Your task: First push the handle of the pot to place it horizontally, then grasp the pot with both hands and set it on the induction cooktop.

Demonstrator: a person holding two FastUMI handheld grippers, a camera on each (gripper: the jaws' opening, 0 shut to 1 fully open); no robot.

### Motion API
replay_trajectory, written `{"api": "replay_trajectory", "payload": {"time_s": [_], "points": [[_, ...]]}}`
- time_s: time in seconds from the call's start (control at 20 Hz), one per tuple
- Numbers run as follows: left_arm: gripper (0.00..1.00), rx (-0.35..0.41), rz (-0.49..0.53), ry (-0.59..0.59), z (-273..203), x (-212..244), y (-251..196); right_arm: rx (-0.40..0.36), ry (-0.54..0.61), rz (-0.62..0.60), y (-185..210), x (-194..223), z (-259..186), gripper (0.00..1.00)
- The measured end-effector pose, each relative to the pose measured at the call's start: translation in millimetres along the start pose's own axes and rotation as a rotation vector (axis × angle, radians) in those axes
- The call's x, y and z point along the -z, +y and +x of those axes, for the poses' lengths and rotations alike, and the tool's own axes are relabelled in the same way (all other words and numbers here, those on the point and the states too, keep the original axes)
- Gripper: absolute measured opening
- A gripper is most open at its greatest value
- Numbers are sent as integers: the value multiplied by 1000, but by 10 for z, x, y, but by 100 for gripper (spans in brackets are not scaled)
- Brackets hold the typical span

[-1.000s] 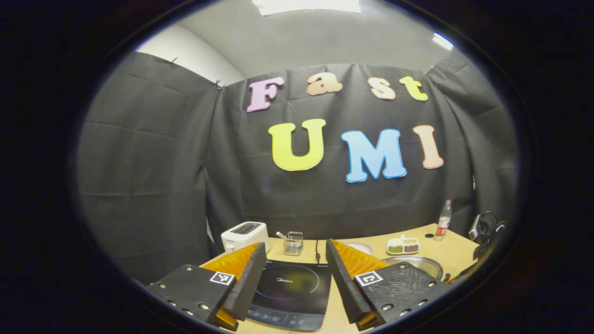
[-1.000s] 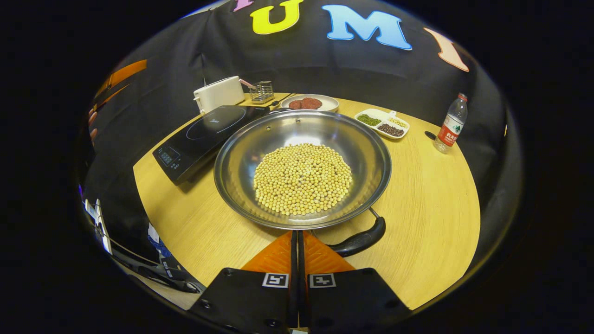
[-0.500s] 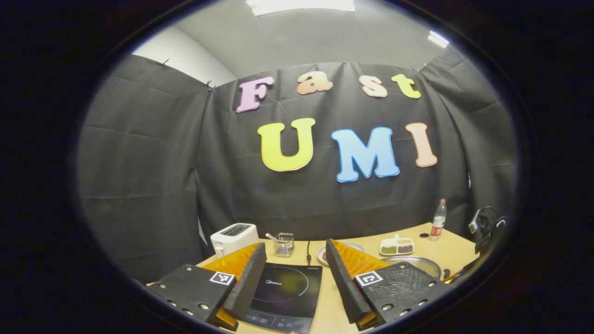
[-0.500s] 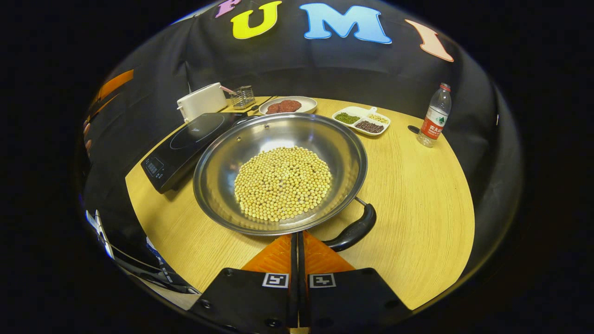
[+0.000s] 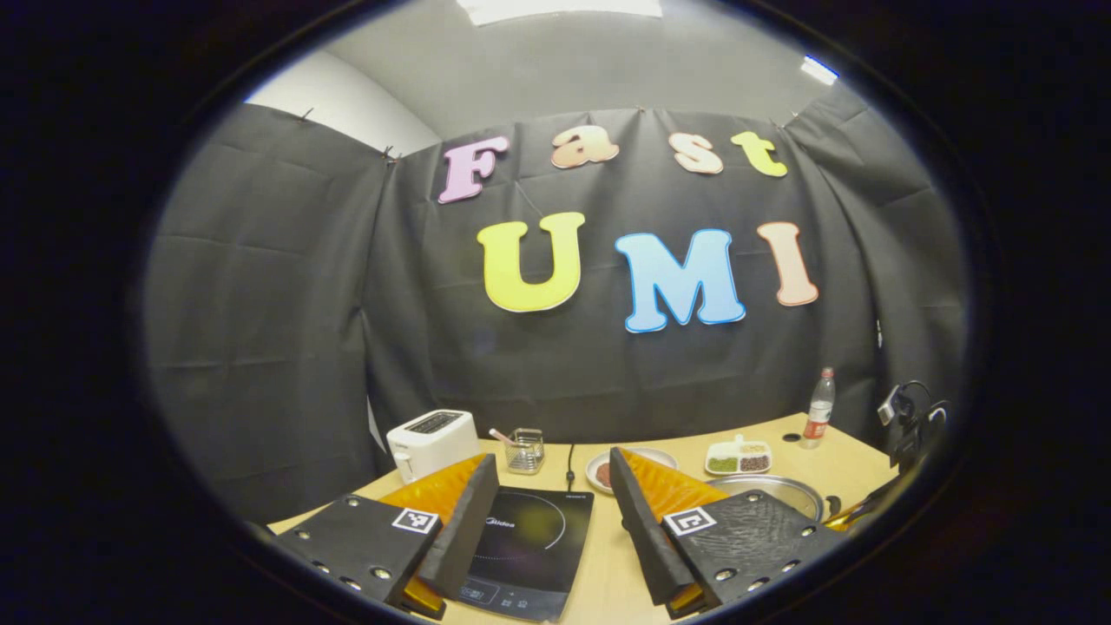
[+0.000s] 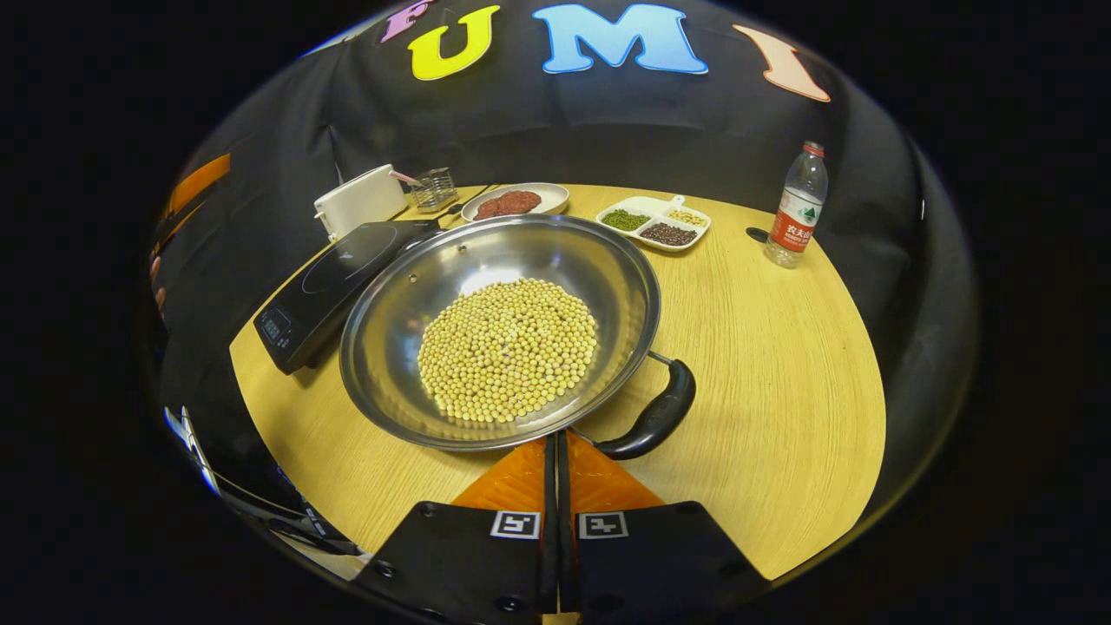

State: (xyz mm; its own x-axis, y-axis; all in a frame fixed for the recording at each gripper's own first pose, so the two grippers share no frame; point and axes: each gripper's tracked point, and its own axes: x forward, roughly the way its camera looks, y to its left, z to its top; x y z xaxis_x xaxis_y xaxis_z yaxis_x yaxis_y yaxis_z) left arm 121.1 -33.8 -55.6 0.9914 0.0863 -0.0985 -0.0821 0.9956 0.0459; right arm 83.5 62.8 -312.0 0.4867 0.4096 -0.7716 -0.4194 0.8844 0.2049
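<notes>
A wide steel pot [image 6: 408,286] full of yellow soybeans [image 6: 508,347] sits on the wooden table. Its black loop handle [image 6: 655,417] lies at the pot's near right rim. My right gripper [image 6: 555,447] is shut, fingertips pressed together with nothing between them, right against the near end of that handle and the pot's front rim. The black induction cooktop [image 6: 334,278] lies left of the pot, touching or nearly touching it. In the left gripper view my left gripper [image 5: 547,486] hangs open above the cooktop [image 5: 525,547], and the pot's rim [image 5: 772,490] shows to its right.
Along the table's back stand a white toaster [image 6: 360,201], a wire holder [image 6: 434,187], a plate of red food [image 6: 514,201], a divided dish of beans [image 6: 655,224] and a water bottle [image 6: 794,208]. The table's front edge [image 6: 286,469] curves near the right gripper.
The pot has turned: its handle swung from the near side round toward the right, and the pot shifted left in the right gripper view. The left gripper view drifted slightly back, jaws still open.
</notes>
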Motion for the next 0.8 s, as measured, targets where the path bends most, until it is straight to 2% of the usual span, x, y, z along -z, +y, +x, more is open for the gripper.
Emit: {"api": "replay_trajectory", "payload": {"time_s": [0.15,0.2,0.3,0.35,0.4,0.45,0.5,0.8], "points": [[76,-14,9,7,-10,27,5,8,0,17,-103,-39,27,2],[79,-19,8,9,-17,34,5,15,-2,22,-143,-56,43,2],[76,-27,3,14,-13,62,-4,32,-8,36,-237,-98,76,2],[79,-30,2,15,-15,70,-7,37,-9,51,-272,-121,85,2],[76,-33,3,17,-11,70,-15,40,-10,63,-301,-135,99,2],[76,-36,5,19,-18,77,-11,47,-16,67,-331,-161,110,0],[79,-39,5,21,-23,81,-12,57,-24,68,-358,-177,126,2],[76,-38,4,34,-37,161,-30,121,-75,93,-515,-304,212,2]]}}
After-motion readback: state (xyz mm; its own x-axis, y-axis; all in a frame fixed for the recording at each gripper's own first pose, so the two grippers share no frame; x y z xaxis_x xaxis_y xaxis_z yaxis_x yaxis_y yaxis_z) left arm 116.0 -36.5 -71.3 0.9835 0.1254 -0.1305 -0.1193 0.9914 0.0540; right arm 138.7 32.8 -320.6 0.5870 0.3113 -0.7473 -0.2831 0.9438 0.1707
